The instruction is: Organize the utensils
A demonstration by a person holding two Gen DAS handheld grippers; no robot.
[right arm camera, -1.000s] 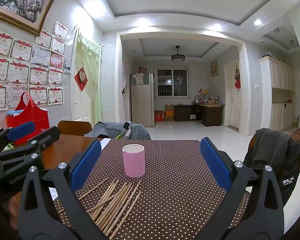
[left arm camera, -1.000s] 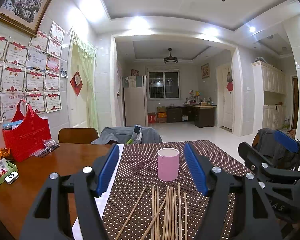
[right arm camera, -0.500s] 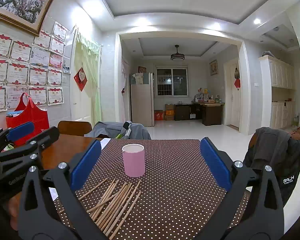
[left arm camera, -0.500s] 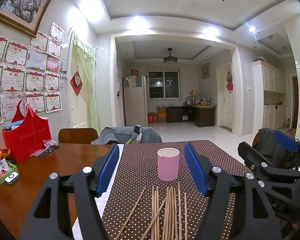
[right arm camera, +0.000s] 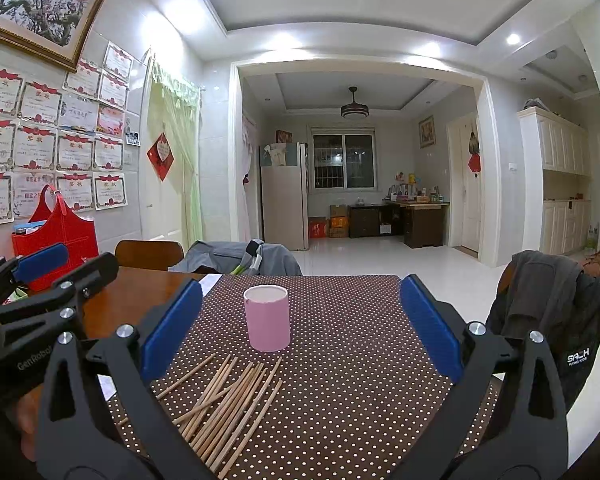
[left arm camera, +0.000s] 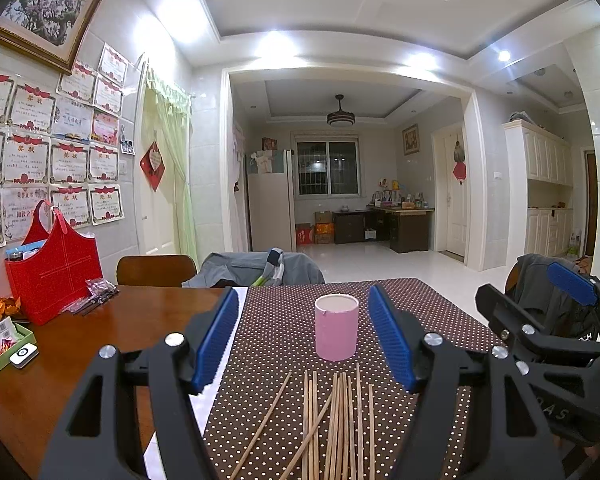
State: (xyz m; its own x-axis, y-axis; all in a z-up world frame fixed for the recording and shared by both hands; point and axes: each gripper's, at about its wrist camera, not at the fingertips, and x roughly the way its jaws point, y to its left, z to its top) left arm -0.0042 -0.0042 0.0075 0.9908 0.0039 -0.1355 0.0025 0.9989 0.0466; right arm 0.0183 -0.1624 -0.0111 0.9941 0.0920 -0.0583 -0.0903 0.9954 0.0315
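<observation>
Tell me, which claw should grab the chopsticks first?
Probably the left claw. The chopsticks lie straight ahead between its open fingers, while they sit off to the left of the right claw.

A wooden table point(left arm camera: 100, 328) carries it all; a brown, white-dotted cloth point(left arm camera: 284, 340) runs down its middle to the far edge; on the cloth a pink cup point(left arm camera: 336, 330) stands upright, and nearer the near edge a loose bunch of wooden chopsticks point(left arm camera: 336, 420) lies flat, mostly side by side, a few crossing; over by the left edge, on bare wood, a red bag point(left arm camera: 56, 280) stands, small packets point(left arm camera: 96, 296) just beside it; a green tray point(left arm camera: 4, 354) sits at the near-left corner.
</observation>
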